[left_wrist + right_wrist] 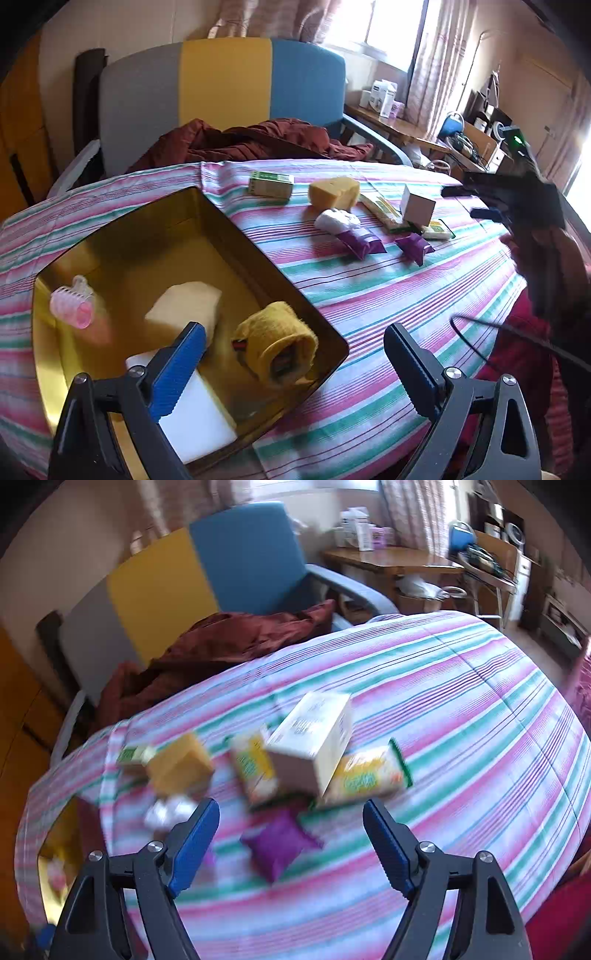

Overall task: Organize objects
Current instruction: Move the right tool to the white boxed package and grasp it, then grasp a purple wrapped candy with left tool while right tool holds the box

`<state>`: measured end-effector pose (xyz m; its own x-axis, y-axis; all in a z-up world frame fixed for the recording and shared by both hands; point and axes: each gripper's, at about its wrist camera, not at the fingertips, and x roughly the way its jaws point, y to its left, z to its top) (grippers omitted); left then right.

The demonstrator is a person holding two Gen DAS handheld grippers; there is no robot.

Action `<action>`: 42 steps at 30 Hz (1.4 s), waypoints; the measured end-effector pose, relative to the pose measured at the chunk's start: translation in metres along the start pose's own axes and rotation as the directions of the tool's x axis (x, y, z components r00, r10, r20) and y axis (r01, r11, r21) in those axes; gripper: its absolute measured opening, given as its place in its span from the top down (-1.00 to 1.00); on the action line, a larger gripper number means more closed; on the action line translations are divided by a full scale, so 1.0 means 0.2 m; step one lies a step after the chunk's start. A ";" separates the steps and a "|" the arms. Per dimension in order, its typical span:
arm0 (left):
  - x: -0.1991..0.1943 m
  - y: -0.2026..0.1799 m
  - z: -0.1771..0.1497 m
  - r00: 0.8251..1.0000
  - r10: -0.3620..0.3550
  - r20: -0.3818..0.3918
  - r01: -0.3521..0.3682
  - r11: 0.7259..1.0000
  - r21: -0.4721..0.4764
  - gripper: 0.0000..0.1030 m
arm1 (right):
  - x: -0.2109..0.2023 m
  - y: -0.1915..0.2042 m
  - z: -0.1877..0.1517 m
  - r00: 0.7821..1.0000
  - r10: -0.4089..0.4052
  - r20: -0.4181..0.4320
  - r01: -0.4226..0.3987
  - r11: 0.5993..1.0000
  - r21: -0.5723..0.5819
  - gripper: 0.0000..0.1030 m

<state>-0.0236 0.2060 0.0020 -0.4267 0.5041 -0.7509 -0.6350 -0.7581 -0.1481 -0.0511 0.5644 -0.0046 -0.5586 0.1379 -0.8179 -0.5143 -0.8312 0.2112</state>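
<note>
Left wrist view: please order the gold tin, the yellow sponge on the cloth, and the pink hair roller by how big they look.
1. gold tin, clearly largest.
2. yellow sponge.
3. pink hair roller.
The last two look alike; the roller is nearer, so their ranking is unsure.

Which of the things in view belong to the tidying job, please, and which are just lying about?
Job: gold metal tin, yellow sponge block, purple foil sachets, white cardboard box.
Lying about: maroon quilted jacket, grey-yellow-blue armchair.
</note>
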 end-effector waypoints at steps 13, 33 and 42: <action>0.15 0.02 0.13 0.999 -0.015 -0.046 0.013 0.999 -0.037 -0.90 | 0.47 0.00 0.31 0.983 -0.141 -0.114 0.146 0.988 0.039 -0.65; 0.38 -0.23 0.32 0.990 -0.010 -0.139 0.010 1.000 0.003 -0.90 | 0.28 -0.05 0.10 0.998 0.021 -0.066 -0.032 0.985 -0.169 0.01; 0.72 -0.48 0.40 0.975 0.080 -0.207 -0.053 0.989 0.135 -0.64 | 0.24 -0.06 0.12 0.997 0.079 -0.025 -0.082 0.979 -0.185 0.01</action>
<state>-0.0754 0.3847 -0.0404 -0.3335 0.3451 -0.8773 -0.6930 -0.7207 -0.0201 -0.0865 0.5940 -0.0331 -0.5806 0.0583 -0.8121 -0.3376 -0.9249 0.1750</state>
